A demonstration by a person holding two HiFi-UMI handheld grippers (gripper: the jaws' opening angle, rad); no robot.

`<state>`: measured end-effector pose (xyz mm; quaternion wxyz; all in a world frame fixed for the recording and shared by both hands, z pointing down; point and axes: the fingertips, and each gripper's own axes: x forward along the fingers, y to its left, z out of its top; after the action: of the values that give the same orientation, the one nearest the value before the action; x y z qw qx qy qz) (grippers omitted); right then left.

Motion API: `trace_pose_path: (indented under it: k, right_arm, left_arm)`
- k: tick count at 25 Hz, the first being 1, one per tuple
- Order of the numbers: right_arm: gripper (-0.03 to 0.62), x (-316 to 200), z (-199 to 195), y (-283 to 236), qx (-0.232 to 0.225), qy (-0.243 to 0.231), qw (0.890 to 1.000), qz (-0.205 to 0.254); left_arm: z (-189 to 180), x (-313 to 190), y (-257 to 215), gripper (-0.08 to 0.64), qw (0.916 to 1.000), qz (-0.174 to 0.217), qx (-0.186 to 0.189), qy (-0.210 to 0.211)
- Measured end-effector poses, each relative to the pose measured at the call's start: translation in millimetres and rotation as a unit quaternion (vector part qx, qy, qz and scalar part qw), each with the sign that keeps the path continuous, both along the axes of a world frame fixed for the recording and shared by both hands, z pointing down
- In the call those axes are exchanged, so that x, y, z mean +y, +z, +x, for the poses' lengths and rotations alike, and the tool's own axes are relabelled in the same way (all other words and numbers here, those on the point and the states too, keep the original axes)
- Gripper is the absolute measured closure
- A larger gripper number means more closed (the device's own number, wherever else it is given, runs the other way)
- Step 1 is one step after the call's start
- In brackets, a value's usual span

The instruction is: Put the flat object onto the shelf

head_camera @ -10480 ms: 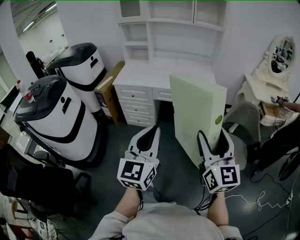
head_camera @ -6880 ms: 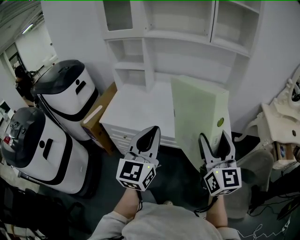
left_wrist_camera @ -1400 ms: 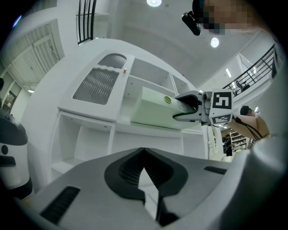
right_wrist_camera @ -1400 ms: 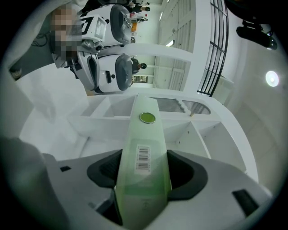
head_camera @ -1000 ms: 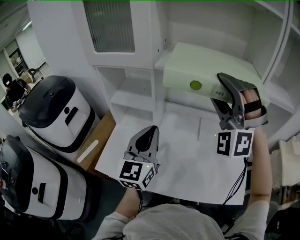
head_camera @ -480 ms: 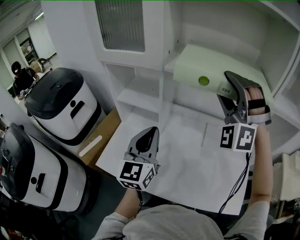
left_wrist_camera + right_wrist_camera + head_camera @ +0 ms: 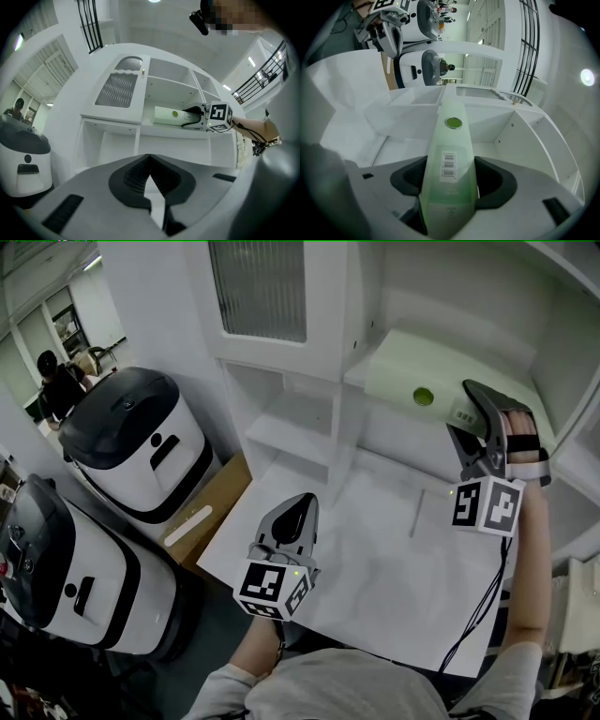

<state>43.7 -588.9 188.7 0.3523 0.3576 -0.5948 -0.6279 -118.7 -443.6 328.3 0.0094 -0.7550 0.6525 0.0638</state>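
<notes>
The flat object is a pale green slim case with a green round button and a barcode label. It lies flat along the upper shelf of the white hutch. My right gripper is shut on its near end. In the right gripper view the flat object runs away from the jaws over the shelf board, pinched by my right gripper. My left gripper hovers shut and empty above the desk top. In the left gripper view its jaws meet at my left gripper, with the flat object far above.
A cabinet door with ribbed glass hangs left of the shelf, above a small cubby. Two white and black machines and a cardboard box stand on the floor to the left. A person is far off at left.
The right gripper carried the flat object from upright beside the desk up to the shelf, turned flat; in the last second it moved further right along the shelf. The left gripper stayed put.
</notes>
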Motion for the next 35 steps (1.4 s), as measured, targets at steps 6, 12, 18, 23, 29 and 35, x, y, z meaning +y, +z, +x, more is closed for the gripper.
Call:
trace_pose_path:
  k: [6, 12, 18, 23, 29, 35]
  right_arm:
    - [0.29, 0.0, 0.4, -0.3, -0.013, -0.003, 1.0, 0.001]
    - [0.273, 5.9, 1.5, -1.5, -0.032, -0.004, 0.999, -0.014]
    - [0.273, 23.3, 4.2, -5.0, -0.041, -0.003, 0.999, -0.007]
    - [0.284, 50.1, 5.6, -11.6, -0.093, -0.017, 0.995, -0.028]
    - [0.554, 88.4, 9.5, -24.0, -0.199, -0.034, 0.979, -0.035]
    - [0.583, 123.8, 8.2, -11.2, -0.28, -0.045, 0.954, -0.093]
  left_arm:
    - [0.4, 3.3, -1.1, 0.546, 1.0, 0.001, -0.004, 0.003]
    - [-5.9, 9.9, -1.1, 0.546, 1.0, 0.003, -0.003, 0.0]
    - [-8.8, 17.6, -1.0, 0.546, 1.0, 0.004, -0.004, 0.005]
    - [-7.7, 22.8, -2.5, 0.546, 0.9998, 0.007, -0.004, 0.02]
    - [-5.2, 32.6, -1.0, 0.546, 0.9988, 0.006, -0.006, 0.049]
    - [-9.9, 45.8, 0.1, 0.546, 0.9967, 0.004, -0.009, 0.081]
